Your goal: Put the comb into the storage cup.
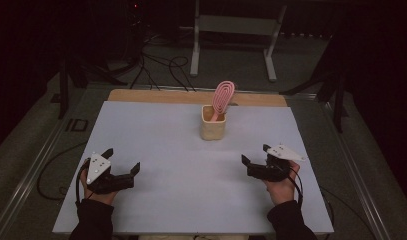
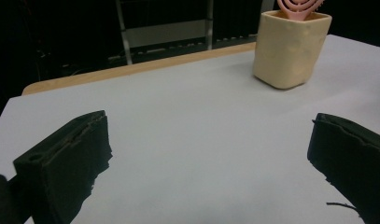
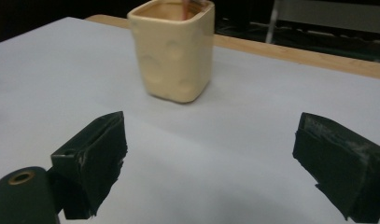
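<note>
A cream square cup [image 1: 213,128] stands upright near the middle back of the white table [image 1: 181,165]. A pink hairbrush [image 1: 222,98] stands in it, head up. The left gripper view has the cup [image 2: 290,49] at upper right with the brush head [image 2: 300,8] poking out; the right gripper view has the cup [image 3: 173,49] ahead at centre left. My left gripper [image 1: 122,160] rests open at the front left, far from the cup. My right gripper [image 1: 255,153] rests open at the front right, a short way from the cup. Nothing lies between either pair of jaws.
A wooden strip [image 1: 191,96] runs along the table's far edge. Beyond it, cables [image 1: 161,67] lie on the floor and a white metal frame [image 1: 236,35] stands there. The surroundings are dark.
</note>
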Demonstrator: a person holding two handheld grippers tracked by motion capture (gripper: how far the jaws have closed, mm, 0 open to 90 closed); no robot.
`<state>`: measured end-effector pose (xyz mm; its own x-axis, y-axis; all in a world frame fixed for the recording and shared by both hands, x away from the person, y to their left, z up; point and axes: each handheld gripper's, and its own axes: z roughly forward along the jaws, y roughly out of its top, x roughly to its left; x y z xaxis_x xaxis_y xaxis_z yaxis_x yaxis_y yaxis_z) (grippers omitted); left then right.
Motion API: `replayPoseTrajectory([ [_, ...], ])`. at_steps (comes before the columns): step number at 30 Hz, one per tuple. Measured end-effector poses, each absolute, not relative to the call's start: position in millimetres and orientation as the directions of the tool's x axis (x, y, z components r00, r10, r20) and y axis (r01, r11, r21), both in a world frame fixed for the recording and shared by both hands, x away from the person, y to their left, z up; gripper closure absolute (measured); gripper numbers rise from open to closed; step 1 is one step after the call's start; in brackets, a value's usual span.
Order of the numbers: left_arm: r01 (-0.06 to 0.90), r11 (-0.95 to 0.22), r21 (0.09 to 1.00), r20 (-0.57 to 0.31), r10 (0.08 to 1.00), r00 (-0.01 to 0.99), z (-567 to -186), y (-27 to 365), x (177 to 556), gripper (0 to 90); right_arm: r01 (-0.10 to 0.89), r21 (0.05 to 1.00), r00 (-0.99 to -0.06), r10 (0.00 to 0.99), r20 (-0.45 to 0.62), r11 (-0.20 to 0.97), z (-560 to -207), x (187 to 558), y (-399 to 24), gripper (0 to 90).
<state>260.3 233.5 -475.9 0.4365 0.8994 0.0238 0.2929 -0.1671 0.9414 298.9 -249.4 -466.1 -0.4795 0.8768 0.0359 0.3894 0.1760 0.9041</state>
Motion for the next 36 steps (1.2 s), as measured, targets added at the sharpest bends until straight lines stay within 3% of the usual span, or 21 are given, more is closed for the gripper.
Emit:
replayPoseTrajectory([
  [11,0.277,-0.185,0.943,0.046,0.897,0.44,-476,233,258,0.0,0.307,0.927,-0.501,0.865,-0.037,0.217,-477,271,-257,9.6],
  [36,0.296,-0.199,0.934,0.054,0.899,0.434,-490,235,256,0.0,0.274,0.942,-0.451,0.891,-0.049,0.191,-490,256,-277,9.6],
])
